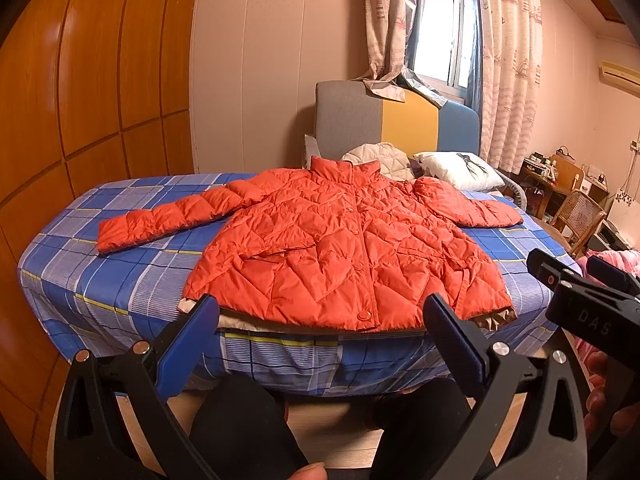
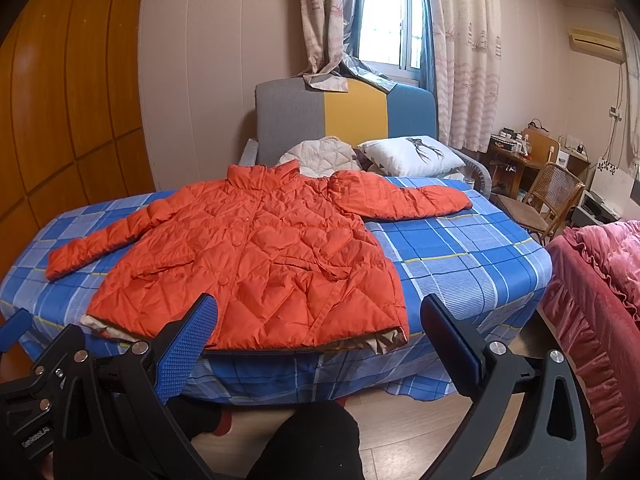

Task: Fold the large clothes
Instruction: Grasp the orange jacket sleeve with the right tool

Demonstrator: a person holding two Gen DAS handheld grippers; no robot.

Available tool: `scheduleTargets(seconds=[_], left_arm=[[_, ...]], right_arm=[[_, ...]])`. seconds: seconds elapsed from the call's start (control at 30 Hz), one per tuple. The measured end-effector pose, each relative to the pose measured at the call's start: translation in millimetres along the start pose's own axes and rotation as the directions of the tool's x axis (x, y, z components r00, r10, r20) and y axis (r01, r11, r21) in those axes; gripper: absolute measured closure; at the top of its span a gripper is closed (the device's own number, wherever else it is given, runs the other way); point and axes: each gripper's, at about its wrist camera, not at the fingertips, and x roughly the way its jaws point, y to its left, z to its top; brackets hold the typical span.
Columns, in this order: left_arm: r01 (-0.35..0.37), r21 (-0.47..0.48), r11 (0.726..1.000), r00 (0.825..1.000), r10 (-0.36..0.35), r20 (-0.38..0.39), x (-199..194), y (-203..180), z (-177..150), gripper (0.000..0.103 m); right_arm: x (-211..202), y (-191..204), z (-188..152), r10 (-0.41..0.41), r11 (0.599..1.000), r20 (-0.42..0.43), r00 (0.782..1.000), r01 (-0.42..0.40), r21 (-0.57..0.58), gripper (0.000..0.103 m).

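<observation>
While both grippers hover short of the bed's near edge, the orange quilted puffer jacket point(image 1: 340, 248) lies flat, front up, on the blue plaid bedsheet point(image 1: 120, 280), collar toward the headboard point(image 1: 396, 116) w/ grey, yellow and blue panels. Both sleeves are spread out to the sides; its hem sits at the near edge of the mattress, w/ beige lining peeking out at both hem corners. Front is snapped shut.

Left gripper point(image 1: 320, 340) has its jaws spread wide, nothing between them, blue pads facing in; it sits apart from the hem. Right gripper point(image 2: 316, 344) is likewise wide apart and empty, also off the fabric; it shows at the right side of the left wrist view too.

Behind the jacket's collar: a cream quilted garment point(image 2: 320, 156) bunched up, and a white pillow point(image 2: 416, 156) w/ a deer print. Pink ruffled bedding point(image 2: 600, 304) is on the right, a cane chair point(image 2: 540, 204) beyond it. Wooden wardrobe point(image 1: 92, 80) stands along the left; curtains point(image 2: 468, 52) frame the window.
</observation>
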Motion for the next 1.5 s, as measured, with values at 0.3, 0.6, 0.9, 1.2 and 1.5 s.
scheduleTargets(seconds=[0.3, 0.6, 0.9, 1.2, 1.5], left_arm=[[0.000, -0.004, 1.000, 1.000, 0.000, -0.009, 2.3, -0.7, -3.4, 0.002], [-0.003, -0.018, 1.000, 0.998, 0.002, -0.059, 21.3, 6.4, -5.6, 0.002], [0.115, -0.073, 0.991, 0.986, -0.123, -0.112, 55.3, 23.2, -4.9, 0.002], [0.120, -0.080, 0.990, 0.986, -0.128, -0.111, 104.6, 47.8, 19.0, 0.002], [0.134, -0.060, 0.989, 0.979, -0.141, -0.148, 170.9, 62.3, 62.7, 0.002]], right_arm=[[1.2, -2.9, -2.3, -0.003, 1.000, -0.005, 1.000, 0.003, -0.002, 0.003], [17.6, -9.5, -11.2, -0.005, 1.000, -0.049, 0.999, 0.005, 0.003, 0.003], [61.7, -45.3, -20.6, 0.156, 0.975, -0.151, 0.976, -0.128, 0.181, 0.003], [158.7, -119.7, 18.4, 0.240, 0.889, -0.174, 0.955, -0.145, 0.434, 0.003], [298.7, -216.1, 75.8, 0.152, 0.800, -0.202, 0.967, -0.001, 0.600, 0.006]])
